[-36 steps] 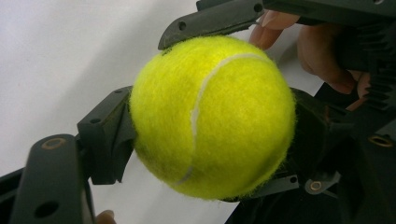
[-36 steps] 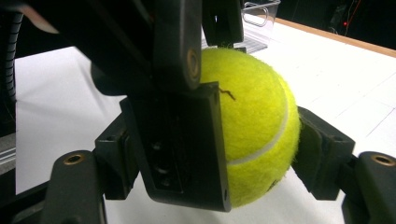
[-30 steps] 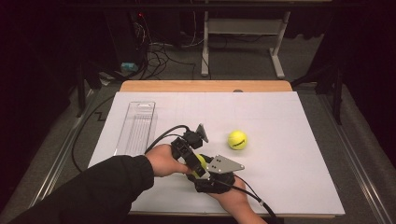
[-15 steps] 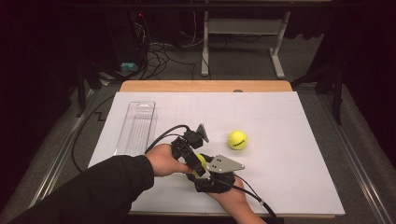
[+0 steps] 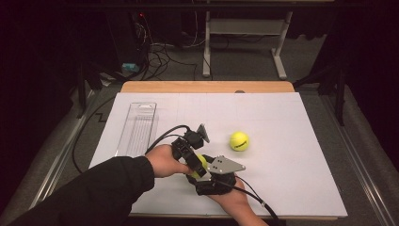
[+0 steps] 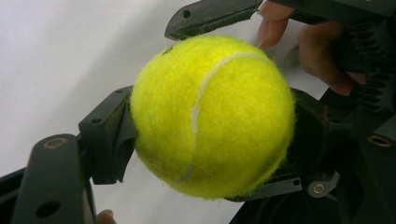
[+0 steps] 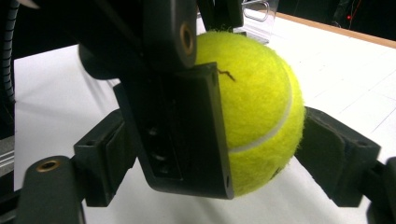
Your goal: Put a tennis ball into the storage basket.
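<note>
Surface is a white sheet [image 5: 291,155] over a wooden table [image 5: 207,86], with the wood showing only along the 12 o'clock edge. Dark room around it: grey floor, cable tangle [image 5: 162,56] and a white frame leg [image 5: 281,52] beyond the far edge. Clear plastic tray [image 5: 137,127] lies at about 10 o'clock on the sheet, near its left edge. Both hands meet at about 6 o'clock, close to the near edge. Left gripper [image 5: 190,153] is clamped on a tennis ball [image 6: 212,116], pads pressing both sides. Right gripper [image 5: 211,176] is on the same ball [image 7: 252,112]; its jaws have just been opening, and in the right gripper view the pads stand slightly off the felt, ball between them. Second tennis ball [image 5: 239,141] sits loose at 1 o'clock from the hands, near but apart. Sheet from 12 through 5 o'clock is bare out to the right edge.
</note>
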`<state>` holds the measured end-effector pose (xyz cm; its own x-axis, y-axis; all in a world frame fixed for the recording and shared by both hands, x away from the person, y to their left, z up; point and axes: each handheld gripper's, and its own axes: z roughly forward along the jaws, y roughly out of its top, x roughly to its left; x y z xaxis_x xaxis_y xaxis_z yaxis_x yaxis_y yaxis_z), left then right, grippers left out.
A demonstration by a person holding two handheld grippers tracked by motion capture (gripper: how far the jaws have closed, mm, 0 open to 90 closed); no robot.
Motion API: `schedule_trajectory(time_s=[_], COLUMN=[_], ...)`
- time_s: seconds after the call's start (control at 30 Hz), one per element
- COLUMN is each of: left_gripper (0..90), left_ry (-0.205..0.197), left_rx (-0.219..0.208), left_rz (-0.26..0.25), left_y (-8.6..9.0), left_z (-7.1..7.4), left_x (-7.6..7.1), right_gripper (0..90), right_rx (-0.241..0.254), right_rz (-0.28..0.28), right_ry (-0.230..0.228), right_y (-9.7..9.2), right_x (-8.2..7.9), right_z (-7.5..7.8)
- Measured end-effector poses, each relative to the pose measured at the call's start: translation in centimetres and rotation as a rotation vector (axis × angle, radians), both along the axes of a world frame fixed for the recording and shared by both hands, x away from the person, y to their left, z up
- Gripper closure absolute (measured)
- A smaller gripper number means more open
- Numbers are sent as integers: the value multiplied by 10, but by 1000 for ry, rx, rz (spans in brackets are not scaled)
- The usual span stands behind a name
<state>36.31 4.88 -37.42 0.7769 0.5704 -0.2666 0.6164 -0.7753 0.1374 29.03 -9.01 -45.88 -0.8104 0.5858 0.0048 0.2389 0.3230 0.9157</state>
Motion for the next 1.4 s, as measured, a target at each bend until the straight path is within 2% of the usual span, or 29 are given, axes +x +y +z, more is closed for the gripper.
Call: schedule_trajectory(time_s=[0.33,0.67,0.93,1.07,1.4], left_gripper=[260,261,260,260,260], left_ry=[-2,-7,-11,-26,-25], left_rx=[11,14,20,27,45], left_rz=[-3,0,6,15,29], left_y=[0,3,7,9,17], left_z=[1,2,4,4,2], left_x=[0,0,1,2,6], right_gripper=[101,2,0,0,0], right_rx=[15,23,36,30,12], right_rz=[1,5,5,6,-7], right_ry=[16,7,3,-7,-6], right_y=[0,0,0,-1,-9], right_x=[1,2,1,0,0], right_z=[0,-1,0,0,0])
